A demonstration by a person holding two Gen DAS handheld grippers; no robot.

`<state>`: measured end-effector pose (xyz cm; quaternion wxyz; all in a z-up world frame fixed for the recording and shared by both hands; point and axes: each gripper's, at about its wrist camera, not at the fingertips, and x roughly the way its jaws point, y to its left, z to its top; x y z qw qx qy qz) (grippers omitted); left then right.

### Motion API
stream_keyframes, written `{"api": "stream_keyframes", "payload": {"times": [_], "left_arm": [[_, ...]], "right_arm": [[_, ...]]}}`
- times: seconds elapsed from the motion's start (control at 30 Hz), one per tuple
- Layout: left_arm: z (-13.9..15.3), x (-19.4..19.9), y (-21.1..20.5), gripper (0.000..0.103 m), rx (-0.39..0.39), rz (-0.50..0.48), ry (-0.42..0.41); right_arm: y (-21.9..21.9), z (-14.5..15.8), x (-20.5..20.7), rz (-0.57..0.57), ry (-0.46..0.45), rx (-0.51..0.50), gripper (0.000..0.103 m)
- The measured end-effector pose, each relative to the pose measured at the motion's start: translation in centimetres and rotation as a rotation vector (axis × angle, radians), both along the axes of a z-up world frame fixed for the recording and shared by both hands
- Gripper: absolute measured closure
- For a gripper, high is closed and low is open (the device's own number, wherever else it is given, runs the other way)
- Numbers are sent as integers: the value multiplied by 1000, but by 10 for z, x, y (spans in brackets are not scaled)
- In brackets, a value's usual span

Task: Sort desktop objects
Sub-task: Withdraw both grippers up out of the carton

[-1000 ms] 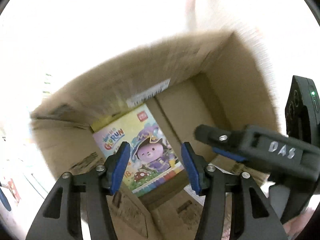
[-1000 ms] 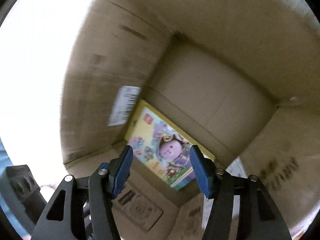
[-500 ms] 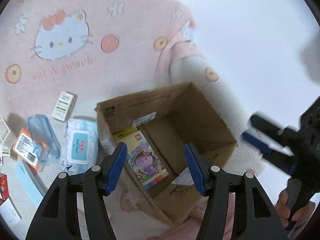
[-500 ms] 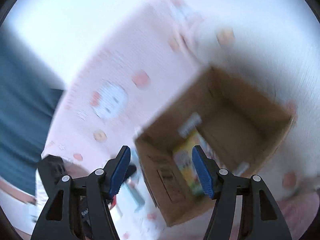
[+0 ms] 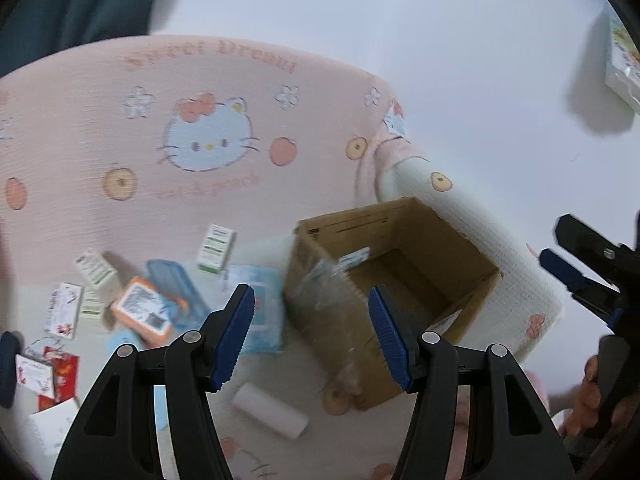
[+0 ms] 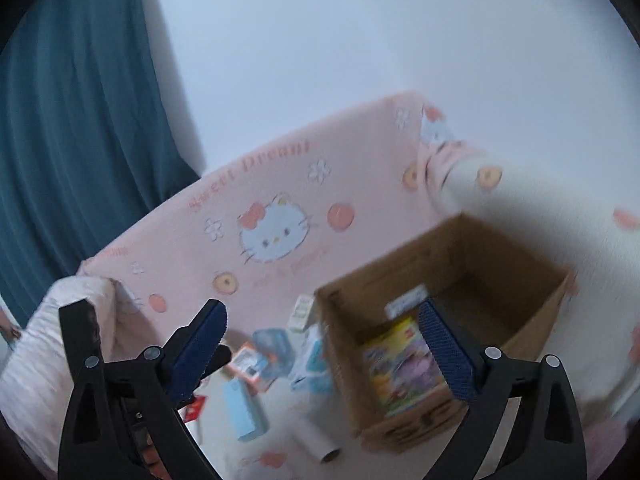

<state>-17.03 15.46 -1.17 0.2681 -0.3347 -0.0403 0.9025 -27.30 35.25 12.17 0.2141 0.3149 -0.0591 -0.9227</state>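
Observation:
An open cardboard box (image 5: 436,240) stands on the pink cartoon-cat blanket (image 5: 120,140). In the right wrist view the box (image 6: 520,264) holds a colourful toy box (image 6: 404,364) lying on its floor. Left of the cardboard box lie a wet-wipes pack (image 5: 260,304), a blue case (image 5: 176,292), an orange-and-white box (image 5: 144,316), small white-green boxes (image 5: 216,246) and a white roll (image 5: 272,410). My left gripper (image 5: 312,336) is open and empty, high above the box's left wall. My right gripper (image 6: 324,352) is open and empty; it also shows at the right edge of the left wrist view (image 5: 588,276).
More small cards and packets (image 5: 60,312) lie at the far left. A teal curtain (image 6: 72,120) hangs at the left, beside a white wall (image 6: 360,40). A light-blue flat box (image 6: 244,408) lies in front of the pile.
Both grippers have pulled up and back out of the cardboard box, which now looks smaller and lower. The toy box stays on the box floor. Both stay open.

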Motion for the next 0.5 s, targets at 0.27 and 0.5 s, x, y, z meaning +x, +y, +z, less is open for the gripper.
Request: {"api": "stream_keyframes", "payload": {"times": [0.27,0.5], "left_arm": [[-11,18,-96,39,-28,125,-80],[-43,17,-152,37,3,216,-216]], "right_arm": [[-17,-39,11,-34,-165,-24,7],[-48,-76,24,-25,-284,-2,7]]}}
